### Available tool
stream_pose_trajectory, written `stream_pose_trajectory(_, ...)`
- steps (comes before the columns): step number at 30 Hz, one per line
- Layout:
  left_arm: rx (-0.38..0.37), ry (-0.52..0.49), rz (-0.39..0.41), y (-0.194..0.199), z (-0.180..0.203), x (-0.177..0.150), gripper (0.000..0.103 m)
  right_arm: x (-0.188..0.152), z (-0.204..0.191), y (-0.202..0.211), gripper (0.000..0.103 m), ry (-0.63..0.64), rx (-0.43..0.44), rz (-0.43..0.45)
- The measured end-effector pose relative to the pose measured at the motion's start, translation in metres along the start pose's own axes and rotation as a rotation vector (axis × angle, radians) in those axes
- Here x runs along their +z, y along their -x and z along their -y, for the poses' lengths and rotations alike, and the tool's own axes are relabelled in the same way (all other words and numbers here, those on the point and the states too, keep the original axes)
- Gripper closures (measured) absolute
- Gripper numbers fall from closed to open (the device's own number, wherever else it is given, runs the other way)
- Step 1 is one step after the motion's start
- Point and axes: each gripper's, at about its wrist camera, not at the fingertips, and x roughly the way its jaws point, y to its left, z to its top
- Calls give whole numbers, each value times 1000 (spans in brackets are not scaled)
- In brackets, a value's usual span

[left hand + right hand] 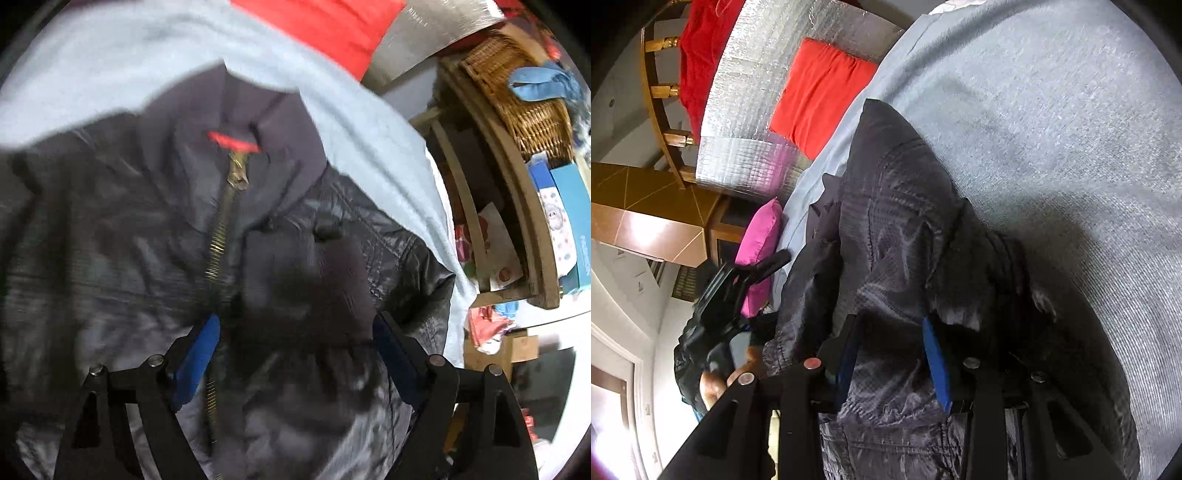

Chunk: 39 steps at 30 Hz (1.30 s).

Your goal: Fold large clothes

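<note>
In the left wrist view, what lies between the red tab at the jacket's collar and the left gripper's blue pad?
The brass zipper runs down the dark jacket from the red tab towards the left gripper, passing beside its blue pad. Nothing else lies there.

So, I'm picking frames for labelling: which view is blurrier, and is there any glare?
Left wrist view: motion-smeared, the dark jacket and its zipper soft, no strong glare. Right wrist view: sharper, the jacket's weave crisp, but glare blows out the lower-left edge and the wooden cabinet; both bend at the rim.
</note>
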Motion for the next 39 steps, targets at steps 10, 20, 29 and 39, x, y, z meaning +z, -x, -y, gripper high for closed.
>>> stream_pose_trajectory(10,-41,-108,10,14,22,-22,76,2,-2,-7,65,20,-11,1)
stream_pose_trajectory(20,-32,-139,424,170,-17,-102,76,1,-11,20,65,45,-5,115)
stream_pose_trajectory(29,7,47,493,195,-124,-179,36,19,-47,51,19,238,-124,272)
stream_pose_trajectory(39,17,181,453,147,-143,-171,24,50,-31,-30,48,318,-370,65)
